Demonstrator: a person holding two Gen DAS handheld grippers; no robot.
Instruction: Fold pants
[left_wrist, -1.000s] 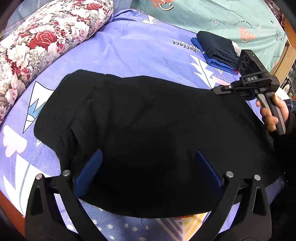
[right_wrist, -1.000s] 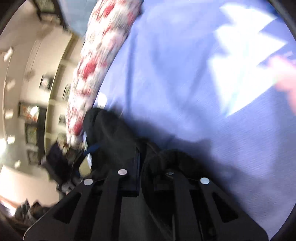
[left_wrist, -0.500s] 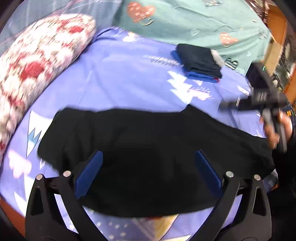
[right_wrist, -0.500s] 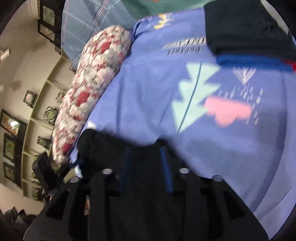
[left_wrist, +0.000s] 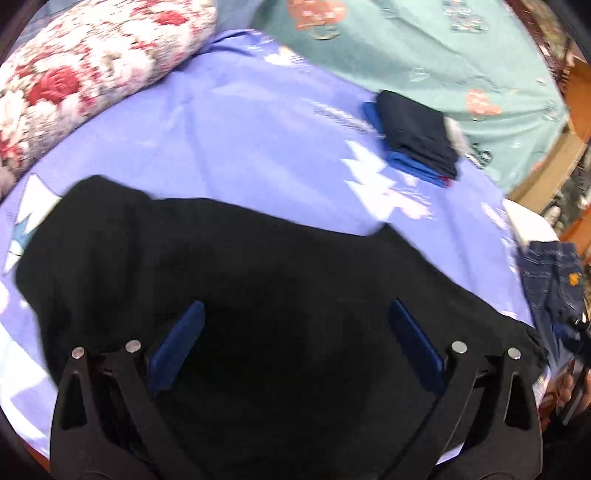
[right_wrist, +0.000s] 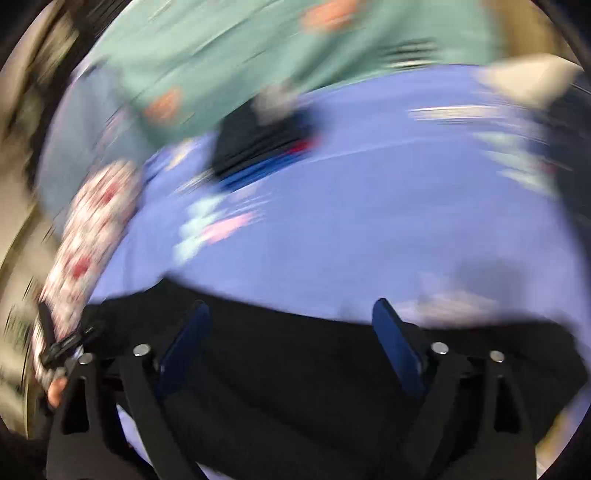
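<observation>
The black pants (left_wrist: 240, 280) lie spread across the purple bedsheet (left_wrist: 236, 147), running from about 9 o'clock to 3 o'clock in the left wrist view and filling the lower half of it, probably laid flat like this so that an edge can be taken and carried over for a fold. The left gripper (left_wrist: 295, 343) hangs over the middle of the cloth with its jaws spread wide and nothing between the blue pads (left_wrist: 177, 347); it points forward and slightly down toward 12 o'clock, so it reads as poised above the fabric rather than gripping it. The right gripper (right_wrist: 291, 339) is likewise released, its jaws well apart over the near edge of the pants (right_wrist: 295, 387), and it faces across the bed toward the folded dark clothes (right_wrist: 258, 147) at 11 o'clock; this view is heavily smeared, so whether its pads touch the cloth cannot be told for sure. In the left view that folded stack (left_wrist: 413, 136) sits at 1 o'clock, well apart from the pants, seemingly where finished items are kept, with the floral pillow (left_wrist: 85, 70) at 10 o'clock and a pair of jeans (left_wrist: 554, 280) at 3 o'clock near the bed's edge. With both grippers empty, the fold looks not yet complete, and the next grasp likely falls on one end of the pants.
</observation>
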